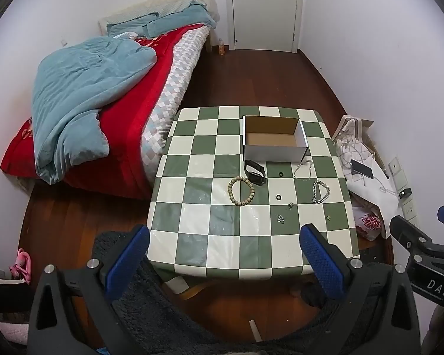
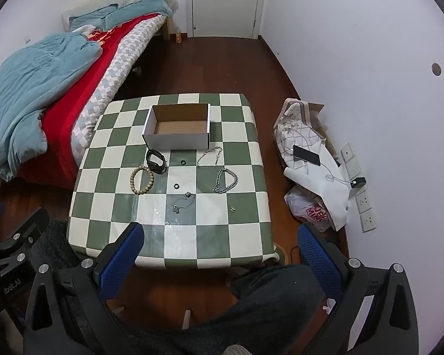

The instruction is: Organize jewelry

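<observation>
Blue-padded jaws of the left gripper (image 1: 224,256) fill the bottom of the left wrist view, spread as wide as they go with nothing between them; the right gripper (image 2: 221,253) looks the same in its own view, wide open and empty, both hanging above the near edge of the checkered table (image 1: 192,245) and apart from every piece on it. Dark trousers of the seated person show at the very bottom. Just beyond the jaws, toward frame centre, lie the smallest pieces: a thin chain with small charms (image 2: 184,200) and a tiny earring (image 2: 231,209). These are the likely trouble, since wide pads could push such flat bits along the glossy cloth or pinch the cloth itself, and a nudge could send the earring off the right edge. Farther up sit a beaded bracelet (image 2: 142,180) at left, two small black rings (image 2: 176,185) (image 2: 183,162) at centre, and a heavy silver chain bracelet (image 2: 225,181) at right. Beyond them a black wristband (image 2: 156,160) touches or nearly touches the box front, with a fine silver necklace (image 2: 209,156) to its right; a limp chain may slip from a partial grip. Farthest back, at upper centre, stands the open cardboard box (image 2: 177,141), empty, so nothing is yet sorted.
</observation>
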`<state>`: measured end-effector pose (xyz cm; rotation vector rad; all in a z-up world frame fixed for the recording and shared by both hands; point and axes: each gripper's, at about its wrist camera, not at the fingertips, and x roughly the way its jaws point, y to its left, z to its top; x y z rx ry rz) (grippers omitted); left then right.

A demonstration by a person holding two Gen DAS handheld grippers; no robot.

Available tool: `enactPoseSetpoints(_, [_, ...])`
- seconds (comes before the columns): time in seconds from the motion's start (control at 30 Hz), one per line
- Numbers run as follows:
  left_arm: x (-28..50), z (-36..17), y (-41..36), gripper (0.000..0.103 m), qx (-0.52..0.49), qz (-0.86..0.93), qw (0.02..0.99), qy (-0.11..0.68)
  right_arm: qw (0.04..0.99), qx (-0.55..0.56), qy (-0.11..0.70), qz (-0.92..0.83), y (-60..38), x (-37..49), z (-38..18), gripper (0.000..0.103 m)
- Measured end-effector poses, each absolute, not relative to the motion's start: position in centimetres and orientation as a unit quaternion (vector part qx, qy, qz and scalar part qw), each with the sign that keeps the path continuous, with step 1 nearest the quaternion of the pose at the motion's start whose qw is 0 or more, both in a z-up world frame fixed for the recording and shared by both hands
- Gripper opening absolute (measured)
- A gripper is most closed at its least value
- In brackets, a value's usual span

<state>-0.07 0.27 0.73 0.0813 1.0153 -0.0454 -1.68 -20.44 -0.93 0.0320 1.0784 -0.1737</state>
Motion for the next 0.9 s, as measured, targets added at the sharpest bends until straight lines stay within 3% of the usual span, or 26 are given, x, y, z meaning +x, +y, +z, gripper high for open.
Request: enactPoseSetpoints(0.9, [-0.01, 1.46, 0.58, 0.103, 0.037, -0.023, 0.876, 0.481, 0.859, 0.010, 0.506, -0.080, -20.31, -1.76, -0.11, 0.103])
